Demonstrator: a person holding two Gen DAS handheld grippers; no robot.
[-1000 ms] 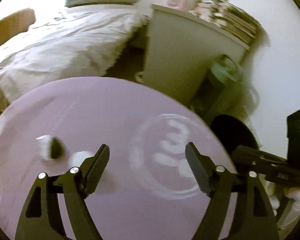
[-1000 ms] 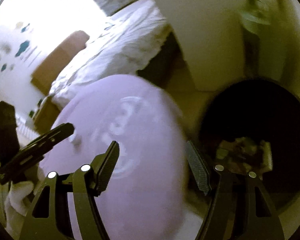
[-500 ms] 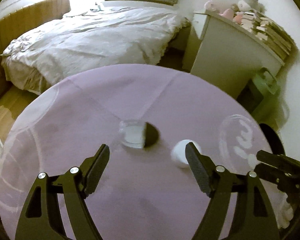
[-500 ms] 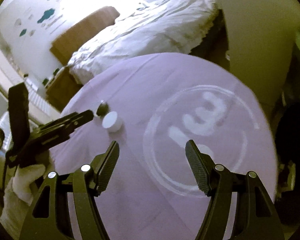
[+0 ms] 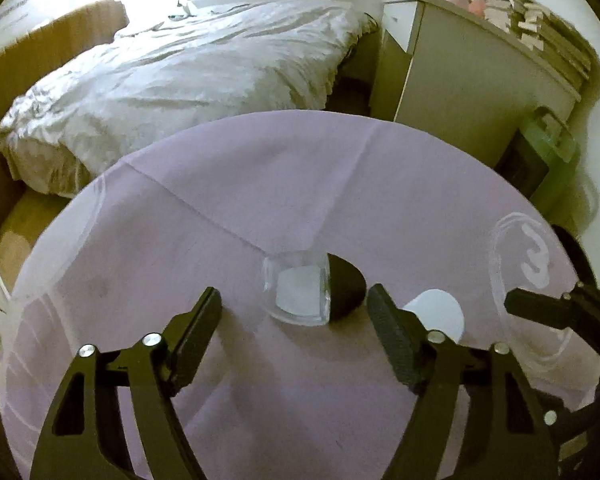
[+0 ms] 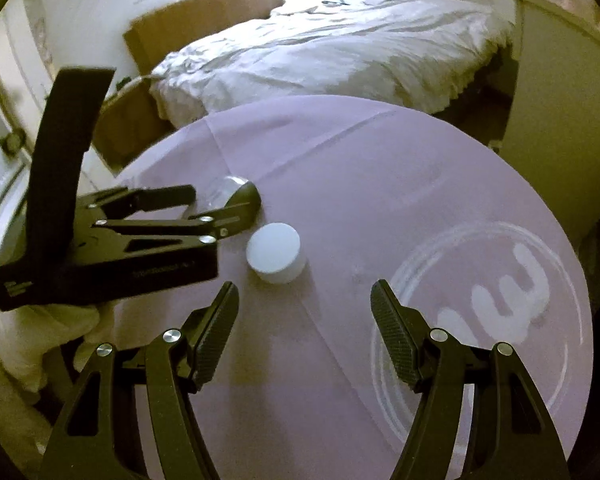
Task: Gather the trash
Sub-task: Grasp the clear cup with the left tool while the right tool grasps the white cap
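With both tongs parted and empty, jaws lately narrowing, we should settle the left gripper [image 5: 294, 314] squarely over the clear cup [image 5: 296, 294] at table centre, white cap [image 6: 274, 252] at its four o'clock for the right gripper [image 6: 304, 320].

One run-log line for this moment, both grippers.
left gripper: open, closing, aimed at clear jar | right gripper: open, closing, near white cap | nothing held | purple table
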